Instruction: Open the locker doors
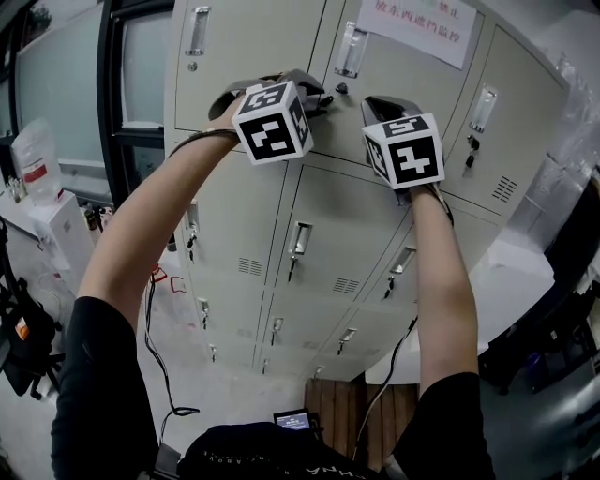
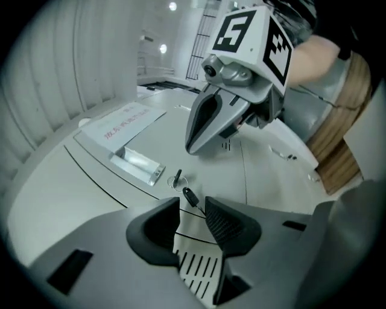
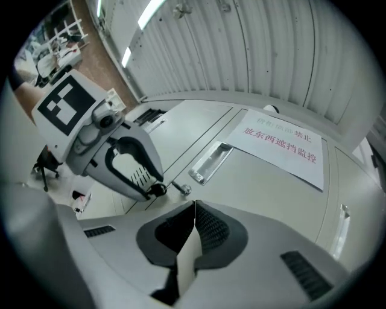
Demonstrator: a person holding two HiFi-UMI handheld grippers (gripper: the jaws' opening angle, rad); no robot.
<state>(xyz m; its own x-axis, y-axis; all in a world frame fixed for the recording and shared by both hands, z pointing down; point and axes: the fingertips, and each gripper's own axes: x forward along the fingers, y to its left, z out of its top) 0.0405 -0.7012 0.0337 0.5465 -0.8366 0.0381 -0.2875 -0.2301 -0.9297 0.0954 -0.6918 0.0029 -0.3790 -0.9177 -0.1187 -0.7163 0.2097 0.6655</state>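
- Head view: both arms are raised to a grey bank of lockers (image 1: pixel 272 225), and the doors in sight are shut.
- The left tool (image 1: pixel 317 98) sits at the lock (image 1: pixel 340 89) of an upper door (image 1: pixel 450 94) that carries a paper notice (image 1: pixel 417 28).
- The right tool (image 1: pixel 377 105) is just beside the left one, on the right, and points at the same door.
- Left gripper view: the jaws stand wide apart and hold nothing.
- A black-headed key (image 2: pixel 190 196) hangs on a ring from the lock, just past the jaw tips and in line with the gap. The pads do not touch it.
- A recessed handle (image 2: pixel 140 164) lies just beyond the lock. The right tool hangs over the door with its tips together.
- Right gripper view: the jaws are pressed together with nothing between them.
- The door lies flush with its neighbours. The left tool's tips are at the key, beside the lock.
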